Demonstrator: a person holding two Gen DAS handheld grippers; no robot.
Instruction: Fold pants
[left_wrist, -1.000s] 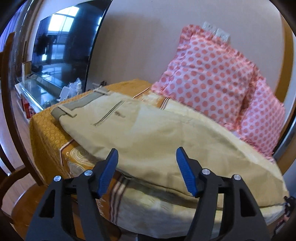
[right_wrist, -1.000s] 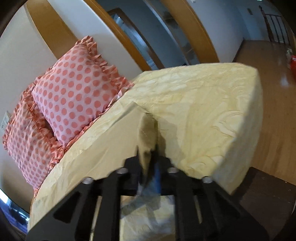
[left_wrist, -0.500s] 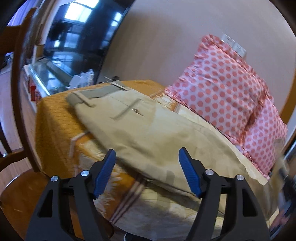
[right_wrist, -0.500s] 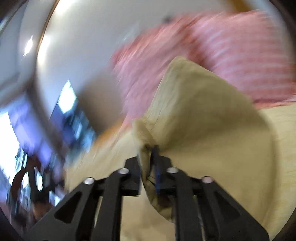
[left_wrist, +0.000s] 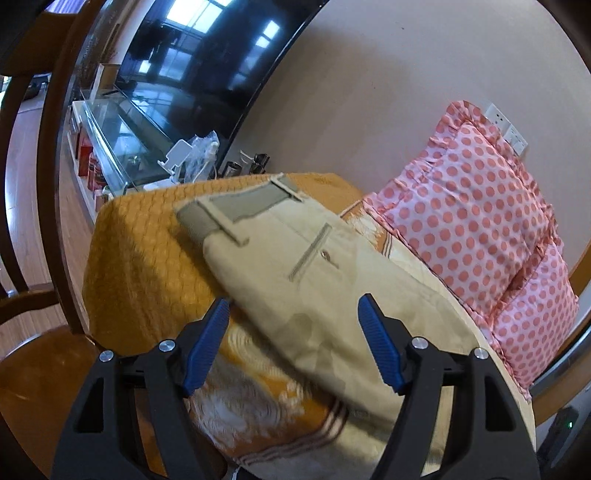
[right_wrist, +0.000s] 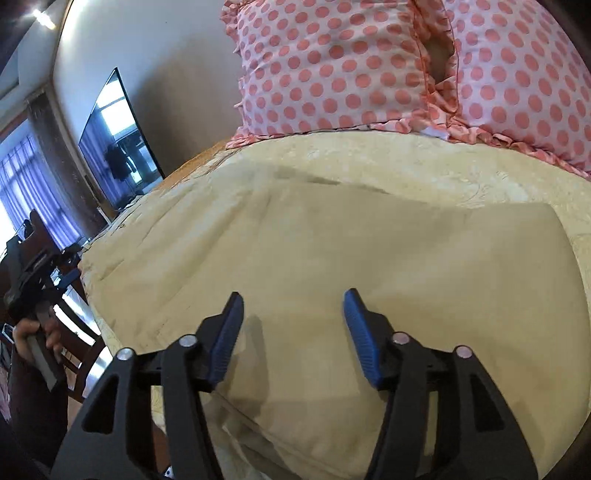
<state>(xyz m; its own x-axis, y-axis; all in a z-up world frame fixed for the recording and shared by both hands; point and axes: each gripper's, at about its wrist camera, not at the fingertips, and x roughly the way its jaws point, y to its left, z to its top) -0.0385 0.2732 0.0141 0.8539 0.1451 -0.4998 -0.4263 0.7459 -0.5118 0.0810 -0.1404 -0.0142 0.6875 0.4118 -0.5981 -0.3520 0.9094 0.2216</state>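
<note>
Beige pants (left_wrist: 314, 280) lie on a bed, the waistband with grey lining at the far end and a back pocket showing. My left gripper (left_wrist: 293, 341) is open and empty, hovering just above the pants' near edge. In the right wrist view the pants (right_wrist: 369, 266) lie flat as a folded layer with a straight edge at the right. My right gripper (right_wrist: 293, 328) is open and empty, just above the cloth.
Two pink polka-dot pillows (left_wrist: 476, 229) lean on the wall behind the bed. An orange and cream bedspread (left_wrist: 147, 251) covers the bed. A television (left_wrist: 207, 62) and glass stand are at the left. A wooden chair (left_wrist: 33, 206) stands by the bed's corner.
My right gripper was shut on the pants' hem, swung it over toward the waist, and has opened and let go. My left gripper stayed open and turned toward the waistband.
</note>
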